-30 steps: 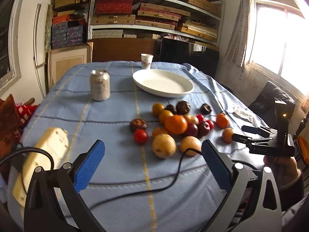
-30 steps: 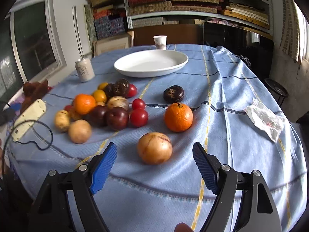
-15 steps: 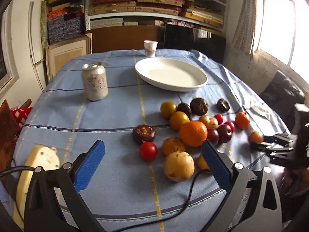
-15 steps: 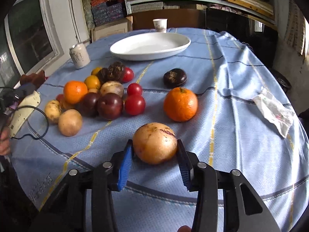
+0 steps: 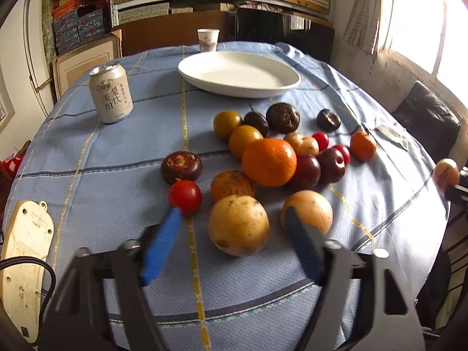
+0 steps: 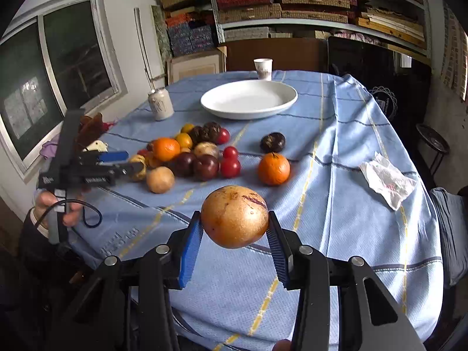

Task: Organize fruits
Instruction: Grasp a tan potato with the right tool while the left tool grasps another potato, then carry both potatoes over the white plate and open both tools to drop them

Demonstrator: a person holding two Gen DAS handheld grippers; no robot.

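A pile of mixed fruit lies on the blue tablecloth (image 5: 117, 152), with a big orange (image 5: 268, 161) in the middle. A white plate (image 5: 238, 73) stands empty behind the pile. My left gripper (image 5: 234, 219) is open, its blue pads either side of a yellow round fruit (image 5: 238, 224) at the pile's near edge. It also shows in the right wrist view (image 6: 120, 162). My right gripper (image 6: 234, 225) is shut on a golden-brown round fruit (image 6: 234, 216) and holds it above the table's near edge. That fruit also shows at the far right of the left wrist view (image 5: 445, 172).
A drink can (image 5: 110, 92) stands left of the plate and a paper cup (image 5: 208, 39) behind it. A crumpled tissue (image 6: 387, 180) lies at the right. A cream power strip (image 5: 25, 251) with a black cable lies at the left edge. Shelves stand behind.
My right gripper has shut on the golden-brown fruit and lifted it off the cloth. My left gripper has moved forward and narrowed around the yellow fruit.
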